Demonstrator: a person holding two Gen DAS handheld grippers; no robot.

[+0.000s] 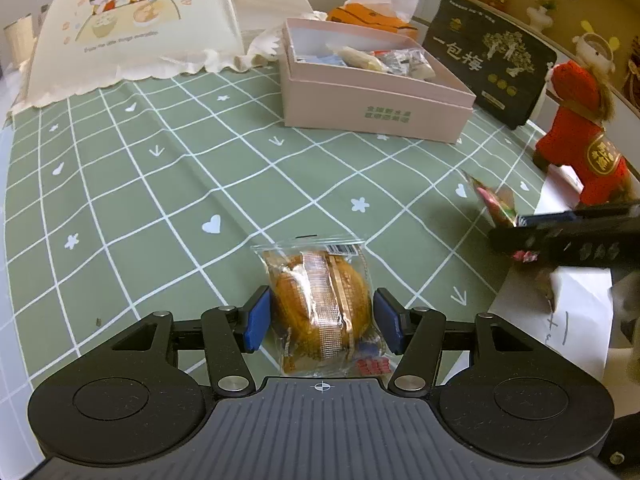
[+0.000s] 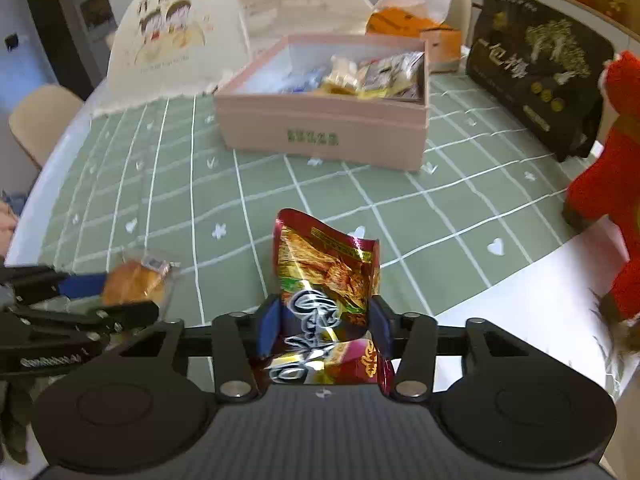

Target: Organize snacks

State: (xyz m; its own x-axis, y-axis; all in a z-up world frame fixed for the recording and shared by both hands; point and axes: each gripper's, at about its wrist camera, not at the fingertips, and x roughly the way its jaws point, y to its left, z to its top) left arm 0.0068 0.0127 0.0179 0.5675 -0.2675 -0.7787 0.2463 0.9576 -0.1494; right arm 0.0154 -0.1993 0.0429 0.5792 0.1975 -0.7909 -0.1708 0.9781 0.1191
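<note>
- Left gripper (image 1: 320, 316) clamped the wrapped bun (image 1: 320, 304); right gripper (image 2: 324, 326) clamped the foil packet (image 2: 326, 280).
- Pink box (image 2: 320, 136) lay straight ahead of both, nearer the right.

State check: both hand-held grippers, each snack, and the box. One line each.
Left hand-held gripper: shut on the wrapped bun.
Wrapped bun: sealed in clear wrapper, gripped from both sides.
Right hand-held gripper: shut on the foil snack packet.
Foil snack packet: sealed, upright, creased.
Pink box: open, no lid on, partly filled with snacks.
</note>
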